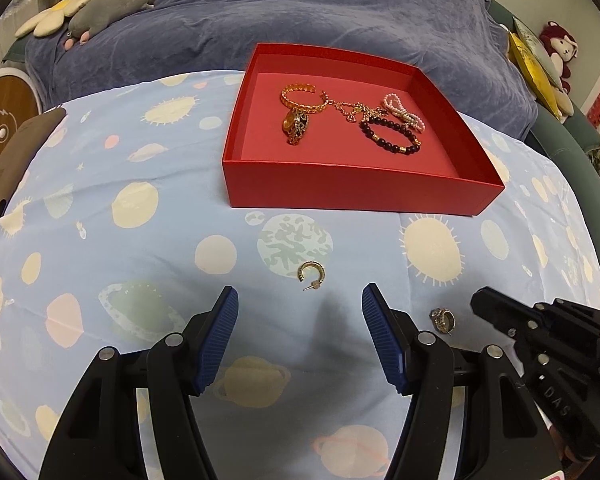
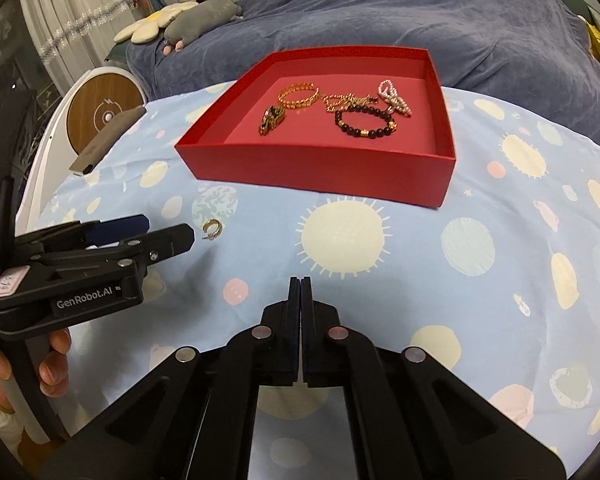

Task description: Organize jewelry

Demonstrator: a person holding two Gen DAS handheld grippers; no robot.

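A red box [image 1: 340,188] [image 2: 312,172] on the planet-print cloth holds a gold bangle [image 1: 302,98], a gold chain [image 1: 350,110], a dark bead bracelet [image 1: 392,136] [image 2: 366,122], a pearl piece [image 1: 404,110] and a gold-black ornament [image 1: 296,124]. A gold hoop earring [image 1: 311,275] [image 2: 213,229] lies on the cloth just ahead of my open left gripper [image 1: 298,300] [image 2: 156,228]. A second ring-like earring [image 1: 442,319] lies right of my left fingers, beside my right gripper [image 1: 480,304]. My right gripper [image 2: 300,280] is shut and empty.
A brown phone-like slab [image 2: 108,140] lies at the table's left edge. A round wooden-faced device [image 2: 100,108] stands beyond it. A blue-covered sofa [image 1: 300,12] with plush toys sits behind the table.
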